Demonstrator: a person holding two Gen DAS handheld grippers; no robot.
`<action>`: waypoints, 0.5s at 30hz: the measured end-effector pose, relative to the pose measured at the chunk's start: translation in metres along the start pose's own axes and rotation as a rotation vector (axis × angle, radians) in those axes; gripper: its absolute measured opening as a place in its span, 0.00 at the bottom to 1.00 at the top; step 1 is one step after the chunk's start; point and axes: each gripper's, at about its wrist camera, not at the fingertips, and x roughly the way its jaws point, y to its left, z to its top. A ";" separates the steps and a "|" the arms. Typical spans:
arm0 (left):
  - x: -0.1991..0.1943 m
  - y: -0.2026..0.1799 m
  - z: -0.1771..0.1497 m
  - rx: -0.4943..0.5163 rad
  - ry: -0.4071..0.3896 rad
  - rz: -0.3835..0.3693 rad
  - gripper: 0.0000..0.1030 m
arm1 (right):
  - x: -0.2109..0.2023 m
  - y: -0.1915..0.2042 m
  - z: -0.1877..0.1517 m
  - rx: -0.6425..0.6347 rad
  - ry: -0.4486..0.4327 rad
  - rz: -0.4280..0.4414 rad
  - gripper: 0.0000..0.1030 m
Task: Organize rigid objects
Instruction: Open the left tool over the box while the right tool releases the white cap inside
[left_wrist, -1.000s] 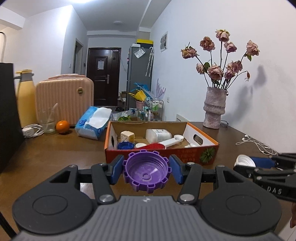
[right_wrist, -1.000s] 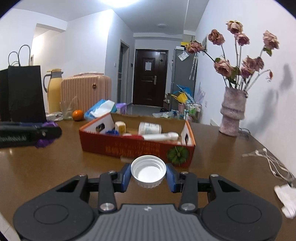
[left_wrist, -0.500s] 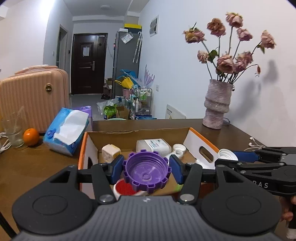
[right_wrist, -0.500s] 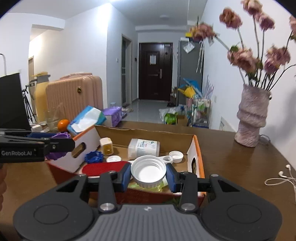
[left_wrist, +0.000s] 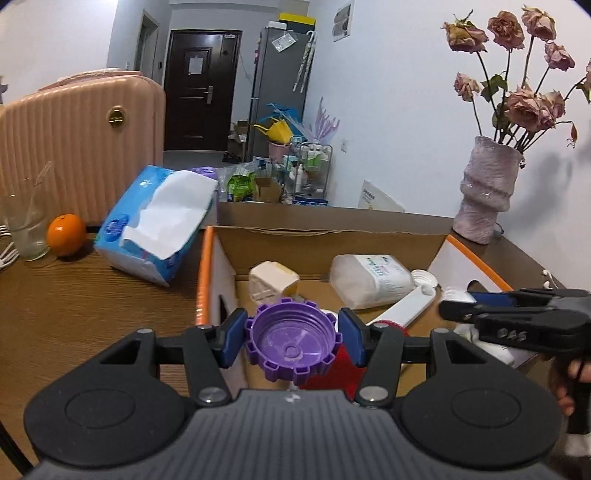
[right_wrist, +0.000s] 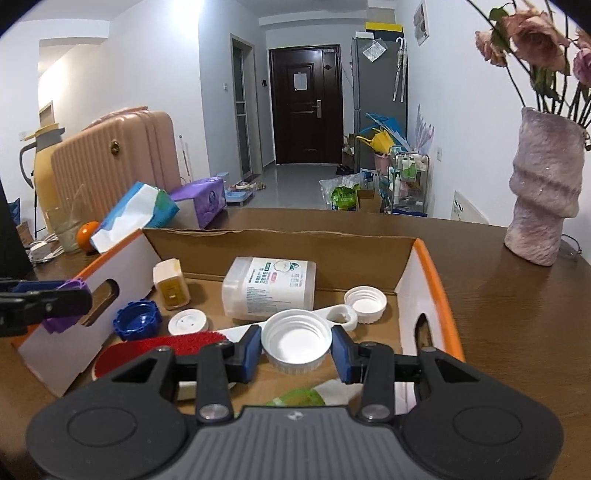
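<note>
Bottle (right_wrist: 271, 286) lies beside white cap (right_wrist: 365, 298) in box (right_wrist: 428, 258).

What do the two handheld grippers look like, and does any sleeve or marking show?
Both match: the left gripper and right gripper have matte black linkage arms with silver pivot screws, blue pads on the fingertips, two round black discs and a ribbed grey body. The left wrist view shows raised, partly hidden lettering on the right gripper's side. No sleeve is visible.

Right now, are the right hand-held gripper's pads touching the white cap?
Touching. The right wrist view shows the right hand-held gripper with both blue pads pressed against opposite sides of the white cap, holding it above the cardboard box.
</note>
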 end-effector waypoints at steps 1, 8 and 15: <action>0.002 -0.004 0.001 0.002 0.002 -0.012 0.54 | 0.003 0.002 -0.001 -0.007 0.004 0.002 0.39; 0.021 -0.053 -0.015 0.090 0.050 -0.150 0.54 | 0.008 -0.010 -0.001 0.022 0.005 -0.024 0.42; 0.025 -0.066 -0.016 0.107 0.042 -0.171 0.72 | -0.001 -0.024 -0.001 0.097 -0.056 -0.001 0.54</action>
